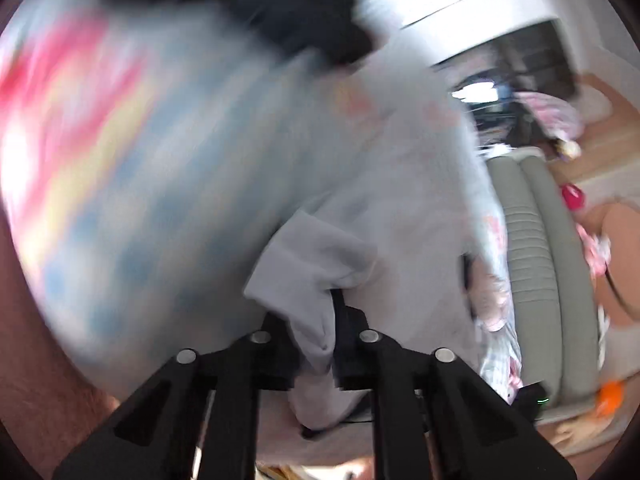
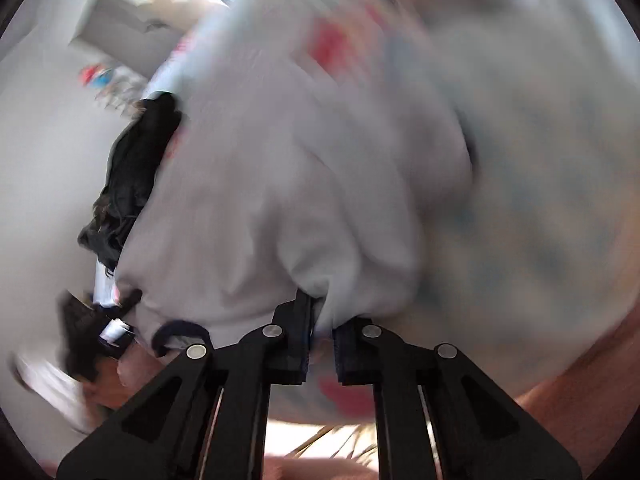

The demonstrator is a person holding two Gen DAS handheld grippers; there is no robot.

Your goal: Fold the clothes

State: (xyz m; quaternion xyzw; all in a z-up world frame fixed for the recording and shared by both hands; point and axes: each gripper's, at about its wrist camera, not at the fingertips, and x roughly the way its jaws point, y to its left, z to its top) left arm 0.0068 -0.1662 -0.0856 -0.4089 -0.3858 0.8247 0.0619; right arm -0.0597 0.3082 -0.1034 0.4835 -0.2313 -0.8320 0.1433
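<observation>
Jaws of left gripper [image 1: 334, 340] pinching a fold of pale grey garment [image 1: 360, 200], right gripper [image 2: 322, 340] clamped on its bunched edge, dark clothing [image 2: 132, 184] just beyond, everything pretty blurry

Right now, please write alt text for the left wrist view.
The left gripper pinches a fold of a pale grey garment between its black fingers. Behind it lies blurred fabric printed in blue, yellow and pink, with dark clothing above.

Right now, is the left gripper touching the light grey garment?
Touching. The left wrist view shows a bunched fold of the light grey garment pinched between the fingers of the left gripper, with cloth spilling out on both sides.
</observation>
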